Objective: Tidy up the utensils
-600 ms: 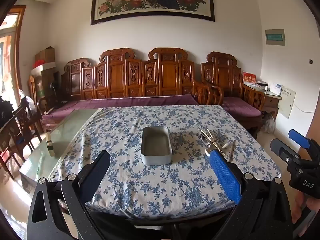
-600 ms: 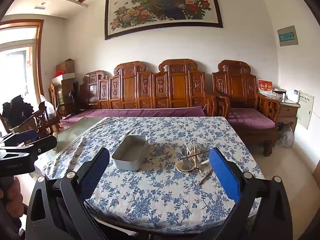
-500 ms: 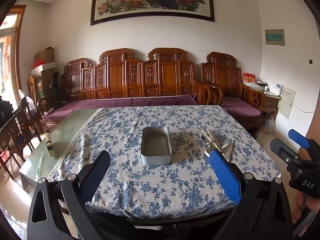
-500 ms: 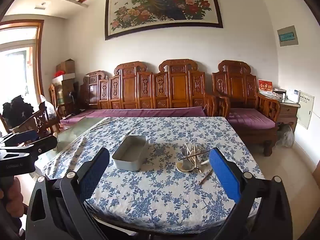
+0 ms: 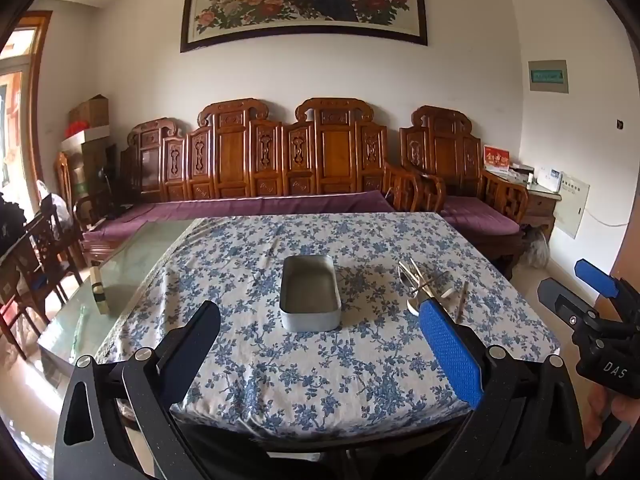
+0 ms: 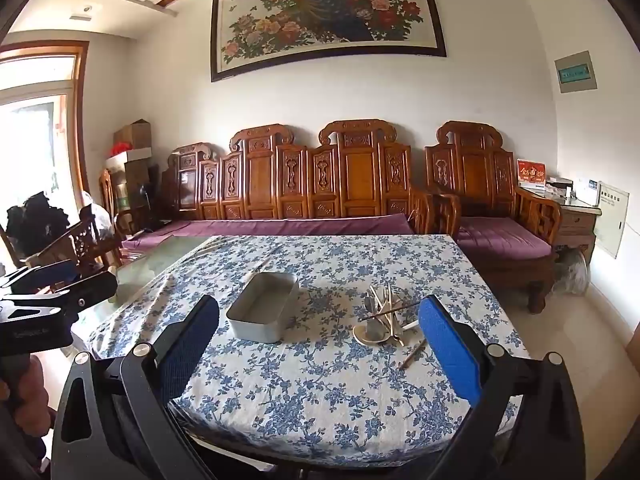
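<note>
Only right view shows whole utensil pile (left clips it), both tools spread, empty.

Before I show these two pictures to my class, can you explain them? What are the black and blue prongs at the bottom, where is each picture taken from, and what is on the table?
No robot here: a person holds a hand gripper in each hand, each with a camera looking out along its two fingers. One picture is from the left gripper, the other from the right gripper; each also glimpses the other at its edge. Both are open and hold nothing. Ahead is a table with a floral cloth. On it sit an empty metal tin and, to its right, a loose pile of utensils with one chopstick apart.
</note>
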Motion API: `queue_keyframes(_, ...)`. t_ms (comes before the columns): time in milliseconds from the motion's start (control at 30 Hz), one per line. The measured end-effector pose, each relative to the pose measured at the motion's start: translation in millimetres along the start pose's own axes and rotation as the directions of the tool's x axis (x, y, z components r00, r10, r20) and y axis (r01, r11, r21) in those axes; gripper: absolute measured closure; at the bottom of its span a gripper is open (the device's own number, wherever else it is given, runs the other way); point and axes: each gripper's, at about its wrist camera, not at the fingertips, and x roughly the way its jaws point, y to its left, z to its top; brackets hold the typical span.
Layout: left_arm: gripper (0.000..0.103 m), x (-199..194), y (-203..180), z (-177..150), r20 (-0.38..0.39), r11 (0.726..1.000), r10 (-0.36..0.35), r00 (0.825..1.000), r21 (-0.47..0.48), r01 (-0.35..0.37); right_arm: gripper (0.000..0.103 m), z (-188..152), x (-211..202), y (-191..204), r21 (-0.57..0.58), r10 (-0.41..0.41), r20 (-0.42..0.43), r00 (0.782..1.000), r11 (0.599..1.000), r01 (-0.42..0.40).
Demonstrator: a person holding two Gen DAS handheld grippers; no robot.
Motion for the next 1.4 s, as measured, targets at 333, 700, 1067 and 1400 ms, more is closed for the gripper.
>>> queue_keyframes(333, 0.006, -1, -11, 6, 0.003, 1.0, -0.003, 1.0, 0.001, 0.003, 0.003, 0, 0, 0, 0.0, 0.0, 0.0, 1.0, 1.0, 0.0)
queue_keyframes(700, 0.007, 2, -20, 15, 0.004, 1.0, -0.002, 1.0, 0.002, 0.002, 0.003, 0, -1, 1, 0.001, 0.0, 0.002, 1.0, 1.0, 0.0)
queue_keyframes(1067, 0.007, -7, -11, 8, 0.008, 1.0, -0.003, 1.0, 0.0, 0.003, 0.003, 1, -1, 1, 0.001, 0.0, 0.002, 1.0, 1.0, 0.0)
queue_keyframes(1400, 0.007, -9, -15, 14, 0.007, 1.0, -0.002, 1.0, 0.0, 0.002, 0.003, 1, -2, 6, 0.001, -0.001, -0.001, 1.0, 1.0, 0.001)
